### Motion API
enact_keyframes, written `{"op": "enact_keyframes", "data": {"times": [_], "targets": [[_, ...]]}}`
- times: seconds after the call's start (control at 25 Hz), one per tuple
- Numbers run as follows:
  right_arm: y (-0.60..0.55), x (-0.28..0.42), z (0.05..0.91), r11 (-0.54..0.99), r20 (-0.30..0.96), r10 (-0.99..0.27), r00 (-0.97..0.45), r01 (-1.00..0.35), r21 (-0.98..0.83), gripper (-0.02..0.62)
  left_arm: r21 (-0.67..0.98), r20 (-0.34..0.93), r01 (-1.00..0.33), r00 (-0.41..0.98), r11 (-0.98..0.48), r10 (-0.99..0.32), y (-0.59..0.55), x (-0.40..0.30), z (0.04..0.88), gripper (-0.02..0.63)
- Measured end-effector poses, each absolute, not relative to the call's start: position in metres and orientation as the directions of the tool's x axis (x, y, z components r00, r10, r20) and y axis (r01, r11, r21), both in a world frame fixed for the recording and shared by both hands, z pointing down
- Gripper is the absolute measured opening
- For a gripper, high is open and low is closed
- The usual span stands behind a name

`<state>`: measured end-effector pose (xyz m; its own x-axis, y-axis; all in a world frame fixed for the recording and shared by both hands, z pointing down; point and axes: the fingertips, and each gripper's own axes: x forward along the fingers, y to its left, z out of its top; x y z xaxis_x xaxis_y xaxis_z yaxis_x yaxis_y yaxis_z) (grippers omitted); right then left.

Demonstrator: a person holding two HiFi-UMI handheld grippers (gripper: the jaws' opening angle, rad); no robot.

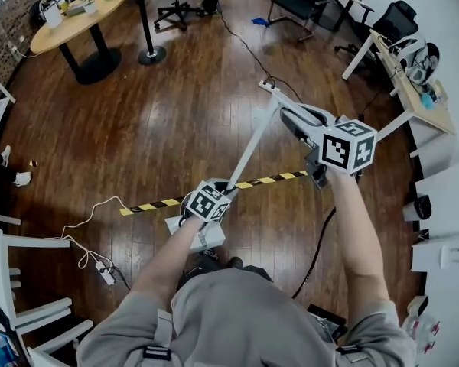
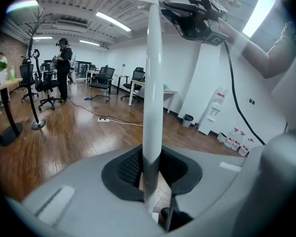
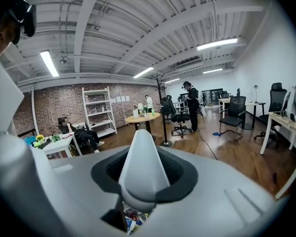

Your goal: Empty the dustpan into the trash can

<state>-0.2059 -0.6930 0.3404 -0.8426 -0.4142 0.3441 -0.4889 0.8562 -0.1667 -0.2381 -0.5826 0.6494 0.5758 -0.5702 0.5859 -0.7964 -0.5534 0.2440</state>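
You hold the dustpan (image 1: 249, 147) slanted over the floor (image 1: 176, 128), left gripper (image 2: 150, 172) jaws pinching its pole low and right gripper (image 3: 144, 174) jaws pinching its tip; it's likely light, stiff and slippery, so clamp firmly.

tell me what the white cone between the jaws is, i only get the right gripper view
Observer: It's the top end of a long white handle. The left gripper view shows its full length, with the right gripper clamped at the top.
Operator: is the other gripper on it too
Observer: Yes. The left gripper has its jaws closed on the same handle, lower down.
Operator: any trash can ahead
Observer: None shows in the head view. Around the handle there is only wood floor, crossed by a yellow-black tape strip.
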Motion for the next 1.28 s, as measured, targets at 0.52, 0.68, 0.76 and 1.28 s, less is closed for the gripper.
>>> {"op": "enact_keyframes", "data": {"times": [0.52, 0.68, 0.76, 1.28], "targets": [[-0.807, -0.24, 0.376, 0.877, 0.424, -0.359, -0.831, -0.456, -0.153, 0.106, 0.291, 0.623, -0.845, 0.523, -0.448, -0.582, -0.657, -0.261, 0.666, 0.071], [-0.83, -0.245, 0.387, 0.88, 0.442, -0.35, -0.826, -0.452, -0.149, 0.104, 0.298, 0.641, -0.857, 0.506, -0.421, -0.577, -0.671, -0.265, 0.672, 0.069], [-0.836, -0.246, 0.39, 0.882, 0.445, -0.341, -0.828, -0.446, -0.153, 0.103, 0.3, 0.647, -0.857, 0.506, -0.419, -0.571, -0.675, -0.265, 0.673, 0.069], [-0.823, -0.216, 0.384, 0.91, 0.41, -0.297, -0.862, -0.386, -0.153, 0.098, 0.266, 0.684, -0.886, 0.452, -0.381, -0.573, -0.669, -0.24, 0.671, 0.069]]}}
